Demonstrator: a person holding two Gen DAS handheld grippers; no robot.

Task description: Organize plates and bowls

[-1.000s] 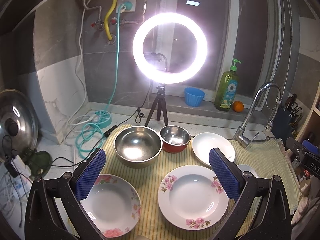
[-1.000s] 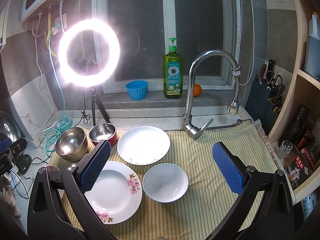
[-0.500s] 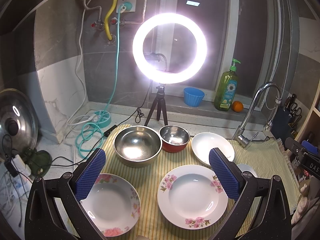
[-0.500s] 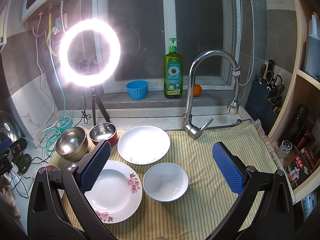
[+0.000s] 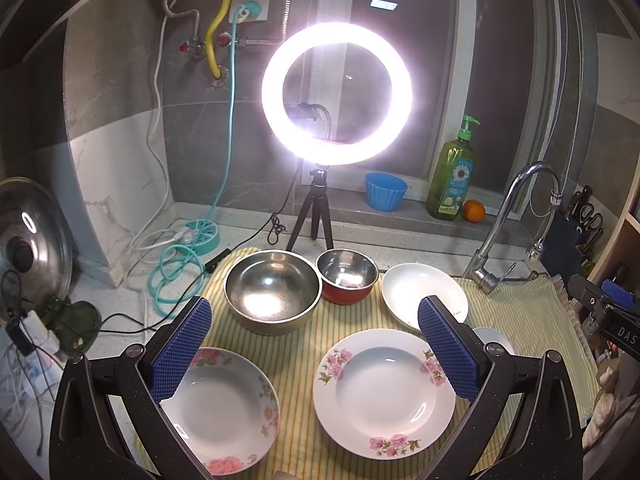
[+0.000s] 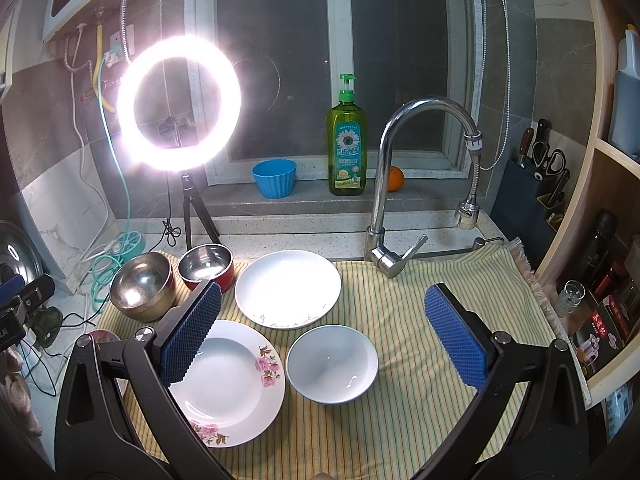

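Observation:
On a yellow striped cloth [image 5: 520, 316] lie two flowered plates, one at the left [image 5: 224, 404] and one in the middle [image 5: 384, 392]. Behind them stand a large steel bowl [image 5: 274, 290], a small steel bowl with a red outside [image 5: 347, 274] and a plain white plate [image 5: 420, 292]. A white bowl [image 6: 332, 364] sits beside the flowered plate [image 6: 228, 380] in the right wrist view. My left gripper [image 5: 316, 344] hangs open above the flowered plates, holding nothing. My right gripper [image 6: 324, 336] is open over the white bowl, also holding nothing.
A lit ring light on a tripod [image 5: 336, 92] stands behind the bowls. A tap [image 6: 400, 184] rises at the cloth's far edge. On the window sill are a blue cup [image 6: 275, 178], a soap bottle [image 6: 346, 144] and an orange [image 6: 396, 179]. Cables [image 5: 176, 264] lie left; shelves [image 6: 600, 272] stand right.

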